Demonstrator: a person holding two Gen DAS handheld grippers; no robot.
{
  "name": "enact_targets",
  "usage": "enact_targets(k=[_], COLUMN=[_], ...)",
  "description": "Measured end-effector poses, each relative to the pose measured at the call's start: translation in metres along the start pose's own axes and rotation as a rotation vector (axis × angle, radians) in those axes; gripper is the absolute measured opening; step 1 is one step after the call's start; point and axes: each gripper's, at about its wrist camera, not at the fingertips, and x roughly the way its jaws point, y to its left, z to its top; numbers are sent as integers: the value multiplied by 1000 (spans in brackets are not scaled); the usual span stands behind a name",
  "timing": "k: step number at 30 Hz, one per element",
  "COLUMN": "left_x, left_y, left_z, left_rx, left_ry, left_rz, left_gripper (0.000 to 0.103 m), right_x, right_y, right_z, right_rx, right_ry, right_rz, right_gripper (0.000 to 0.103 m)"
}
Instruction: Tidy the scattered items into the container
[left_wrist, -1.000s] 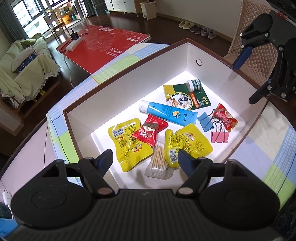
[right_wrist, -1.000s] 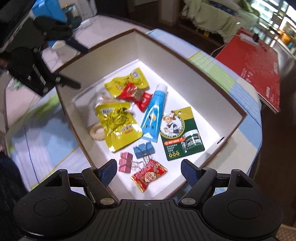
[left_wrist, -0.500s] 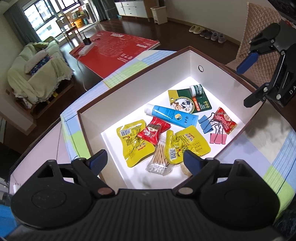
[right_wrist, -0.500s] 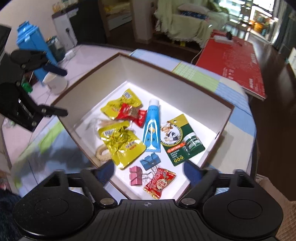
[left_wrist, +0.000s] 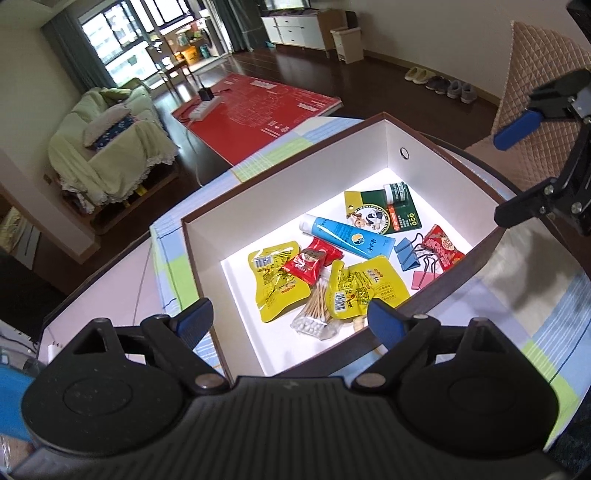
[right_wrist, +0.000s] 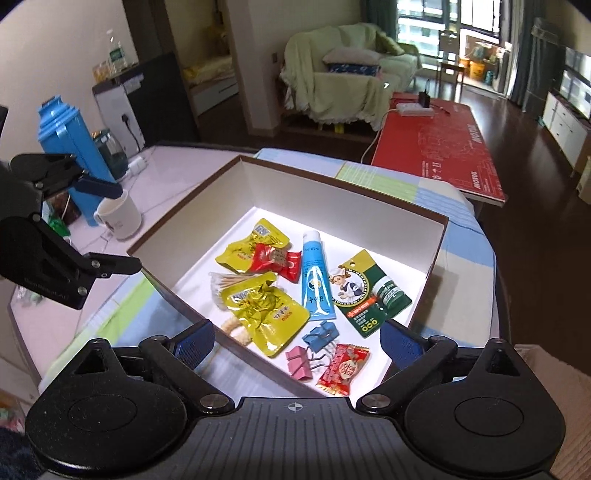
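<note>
- Left wrist view: the left gripper (left_wrist: 290, 319) hangs above the near rim of the box (left_wrist: 288, 195), fingers spread wide with nothing between them. I judge it is held high and back because nothing seems left to drop in.
- Everything small lies on the box floor: a blue tube (left_wrist: 345, 234) near the middle, a green card with a small jar (left_wrist: 384, 212) beyond it toward the far corner, two yellow packets (left_wrist: 275, 280) on the near side, a red sweet wrapper (left_wrist: 310, 260) overlapping one of them, and a bag of cotton swabs (left_wrist: 314, 314) closest to the near wall.
- The right gripper (left_wrist: 517, 173) shows over the box's right wall, also spread and empty.
- Right wrist view: the right gripper (right_wrist: 297, 339) hovers over its own corner of the box (right_wrist: 332, 192), released, gripping nothing.
- Just inside that corner lie a blue clip (right_wrist: 320, 334), a pink clip (right_wrist: 300, 363) and a red packet (right_wrist: 343, 369), touching one another.
- A white mug (right_wrist: 120, 218) stands outside the box, well apart on the bare tabletop; whether it belongs to the tidying I cannot tell.
- The checked cloth (right_wrist: 463, 254) around the box shows no stray items, so the task looks finished.
</note>
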Motion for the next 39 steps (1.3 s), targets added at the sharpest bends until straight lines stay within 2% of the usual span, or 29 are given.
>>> enact_targets(k=[15,25,35,39], left_x=[-36,-53,-56,-53], left_y=[-19,-19,-24,-26], left_z=[-29,-45,-49,-50], left_rx=[-102,-167,-185,-198], left_ry=[-52,-78,-108,-100], left_rz=[40,23,47,52], left_gripper=[91,91,94,94], right_x=[-28,-33,-34,-34], right_y=[27,32,42,42], right_z=[-29,-39,-43,-46], right_rx=[145,191,128,135], right_ry=[-120,-144,-188,-199], right_rz=[-92,-107,-214,-196], right_gripper=[99,99,99,99])
